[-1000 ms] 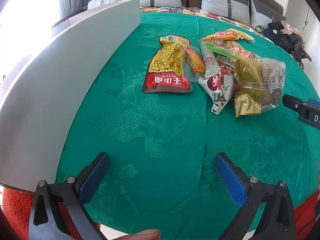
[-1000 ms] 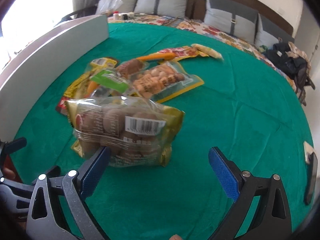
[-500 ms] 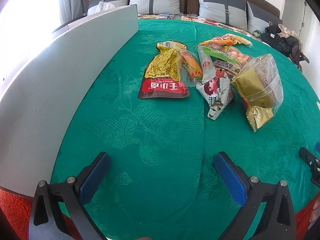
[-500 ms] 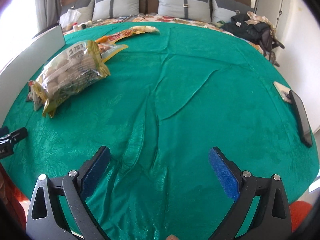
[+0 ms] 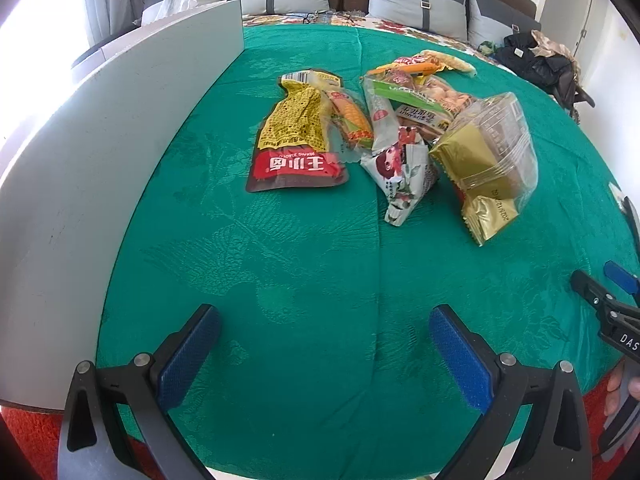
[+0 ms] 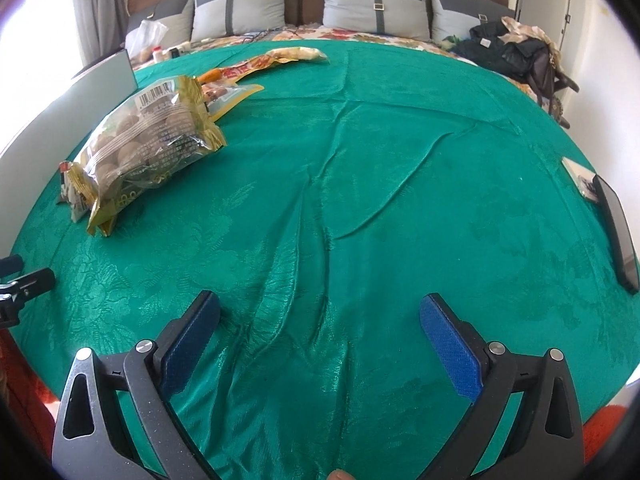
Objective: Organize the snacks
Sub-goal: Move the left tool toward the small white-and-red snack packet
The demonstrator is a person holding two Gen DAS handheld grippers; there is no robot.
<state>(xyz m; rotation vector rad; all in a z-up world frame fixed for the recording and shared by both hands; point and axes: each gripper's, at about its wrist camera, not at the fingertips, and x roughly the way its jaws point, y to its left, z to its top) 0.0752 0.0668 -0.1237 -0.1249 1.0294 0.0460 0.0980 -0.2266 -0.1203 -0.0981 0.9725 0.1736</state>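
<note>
Several snack packs lie in a heap on the green cloth (image 5: pixel 320 272). A red and yellow pouch (image 5: pixel 298 140) is at the heap's left, a white pack with a red picture (image 5: pixel 400 172) in the middle, and a clear and gold bag of round cakes (image 5: pixel 488 156) (image 6: pixel 148 136) at the right. My left gripper (image 5: pixel 324 344) hovers open over bare cloth in front of the heap, holding nothing. My right gripper (image 6: pixel 318 336) is open too, over wrinkled cloth to the right of the heap. Its fingers (image 5: pixel 592 292) show at the left wrist view's right edge.
A tall white board (image 5: pixel 92 152) stands along the cloth's left edge. A dark phone (image 6: pixel 618 236) lies near the right edge. Grey pillows (image 6: pixel 376 4) and a pile of dark clothes (image 6: pixel 516 52) sit beyond the far edge. Bare green cloth (image 6: pixel 400 160) stretches right of the heap.
The gold bag went from between my right gripper's fingers to lying on the heap's right side. My right gripper pulled back and turned right. The left gripper backed off slightly.
</note>
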